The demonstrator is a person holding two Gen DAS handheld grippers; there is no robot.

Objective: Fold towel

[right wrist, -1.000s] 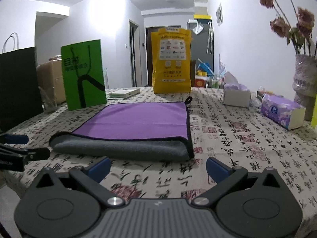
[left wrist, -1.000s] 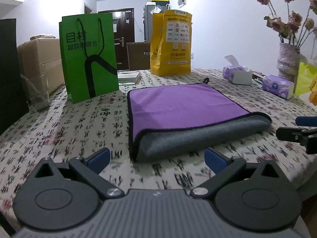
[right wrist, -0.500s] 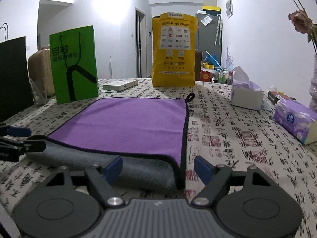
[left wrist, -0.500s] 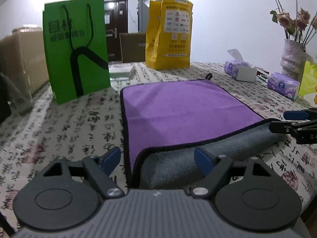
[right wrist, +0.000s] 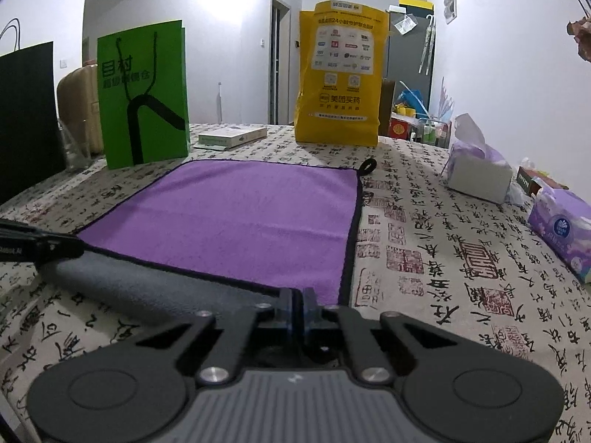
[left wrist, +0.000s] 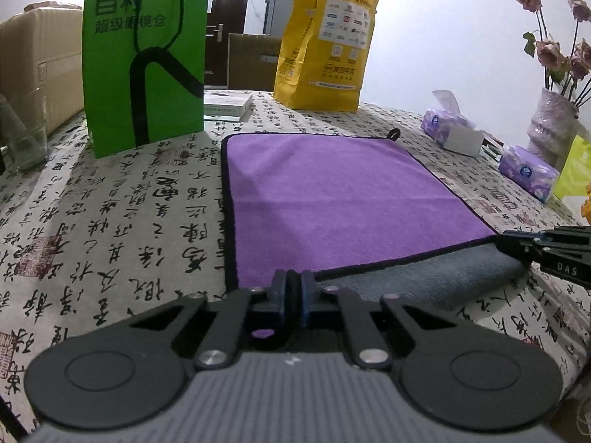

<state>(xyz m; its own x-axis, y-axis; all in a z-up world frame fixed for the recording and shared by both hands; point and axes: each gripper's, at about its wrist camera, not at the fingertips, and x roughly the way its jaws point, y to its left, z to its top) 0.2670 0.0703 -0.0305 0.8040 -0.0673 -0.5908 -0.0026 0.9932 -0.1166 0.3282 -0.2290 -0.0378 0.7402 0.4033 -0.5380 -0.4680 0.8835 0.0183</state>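
A purple towel (left wrist: 332, 199) with a grey underside and black trim lies folded once on the patterned tablecloth; it also shows in the right wrist view (right wrist: 243, 221). Its grey folded edge (left wrist: 424, 280) faces me. My left gripper (left wrist: 293, 288) is shut on the towel's near left corner. My right gripper (right wrist: 299, 306) is shut on the near right corner. Each gripper shows in the other's view, the right one (left wrist: 546, 251) and the left one (right wrist: 33, 245), at the fold's ends.
A green paper bag (left wrist: 144, 55) and a yellow bag (left wrist: 325, 40) stand behind the towel. Tissue packs (left wrist: 452, 127) and a vase of flowers (left wrist: 550, 125) are at the right. A glass (left wrist: 22, 144) and a black bag (right wrist: 26, 118) stand at the left.
Both grippers moved forward to the towel's near folded edge and closed on its two near corners; they were open before.
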